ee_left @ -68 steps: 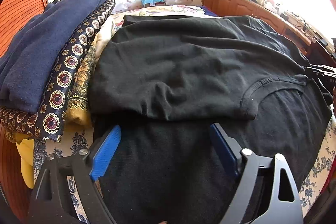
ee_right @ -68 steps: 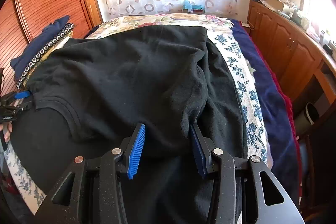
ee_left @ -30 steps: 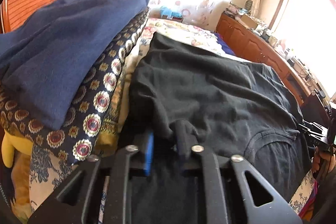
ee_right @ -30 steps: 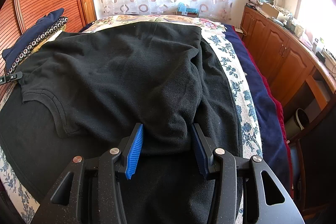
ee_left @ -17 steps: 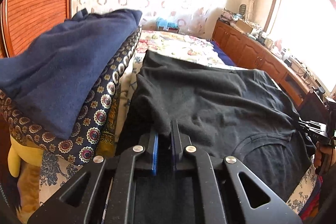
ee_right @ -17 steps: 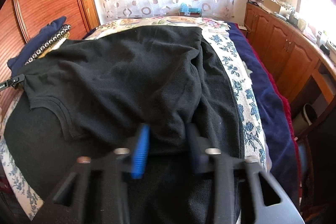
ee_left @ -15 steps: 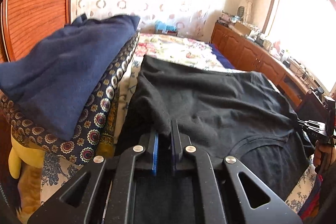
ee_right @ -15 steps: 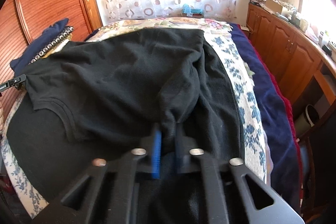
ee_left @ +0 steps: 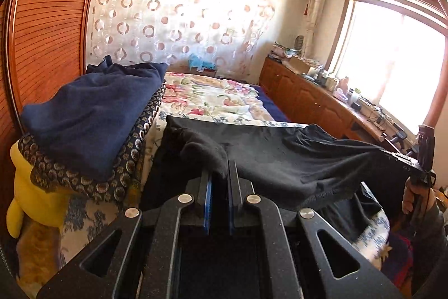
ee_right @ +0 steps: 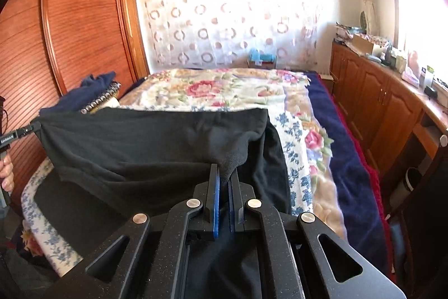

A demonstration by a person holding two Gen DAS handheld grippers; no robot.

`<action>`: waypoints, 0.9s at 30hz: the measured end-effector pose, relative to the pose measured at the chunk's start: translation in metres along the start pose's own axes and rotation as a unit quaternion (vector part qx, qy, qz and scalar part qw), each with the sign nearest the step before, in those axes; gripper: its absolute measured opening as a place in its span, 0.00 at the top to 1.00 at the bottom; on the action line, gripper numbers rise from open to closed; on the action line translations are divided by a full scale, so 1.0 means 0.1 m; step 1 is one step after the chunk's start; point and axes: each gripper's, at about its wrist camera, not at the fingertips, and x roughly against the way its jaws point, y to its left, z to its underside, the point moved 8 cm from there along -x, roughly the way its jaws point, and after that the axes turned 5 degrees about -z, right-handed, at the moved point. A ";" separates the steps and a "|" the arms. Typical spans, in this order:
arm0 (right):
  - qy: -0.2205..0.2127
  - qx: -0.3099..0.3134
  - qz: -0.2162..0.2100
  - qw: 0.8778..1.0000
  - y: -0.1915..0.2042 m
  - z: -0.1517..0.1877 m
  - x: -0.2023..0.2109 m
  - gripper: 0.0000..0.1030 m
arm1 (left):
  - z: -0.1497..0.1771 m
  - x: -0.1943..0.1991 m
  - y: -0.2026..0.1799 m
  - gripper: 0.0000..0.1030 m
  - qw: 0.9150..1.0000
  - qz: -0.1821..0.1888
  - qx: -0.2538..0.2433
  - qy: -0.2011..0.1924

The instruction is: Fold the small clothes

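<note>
A black T-shirt [ee_left: 280, 159] lies folded over on the bed, its near folded part lifted between both grippers. My left gripper [ee_left: 219, 173] is shut on the shirt's left corner, a bunch of cloth pinched between the blue pads. My right gripper [ee_right: 225, 173] is shut on the right corner of the black T-shirt [ee_right: 145, 147]. The raised edge hangs stretched between the two grips, above the lower layer. The right gripper [ee_left: 417, 164] shows at the far right of the left wrist view, and the left gripper [ee_right: 35, 128] at the left edge of the right wrist view.
A pile of folded clothes [ee_left: 92, 116], dark blue on top over patterned fabric, sits left of the shirt beside a yellow plush toy [ee_left: 30, 187]. The floral bedspread [ee_right: 212, 91] stretches beyond. A wooden wardrobe [ee_right: 70, 18] stands left; a cluttered wooden counter [ee_right: 392, 91] runs along the right.
Both grippers closed on the shirt's near corners, the right one last, and rose, lifting the folded edge off the bed and pulling it taut between them.
</note>
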 end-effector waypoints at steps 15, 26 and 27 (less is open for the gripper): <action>0.068 -0.005 0.025 0.997 -0.09 0.78 0.03 0.96 | 0.82 -0.16 0.12 0.91 0.994 -0.042 -0.013 0.096; 0.072 -0.032 0.041 0.996 -0.15 0.79 -0.11 0.62 | 1.05 -0.19 0.15 0.69 0.992 -0.051 -0.015 0.112; 0.069 -0.035 0.045 0.996 -0.15 0.77 -0.08 0.60 | 1.06 -0.17 0.16 0.63 0.993 -0.049 -0.013 0.107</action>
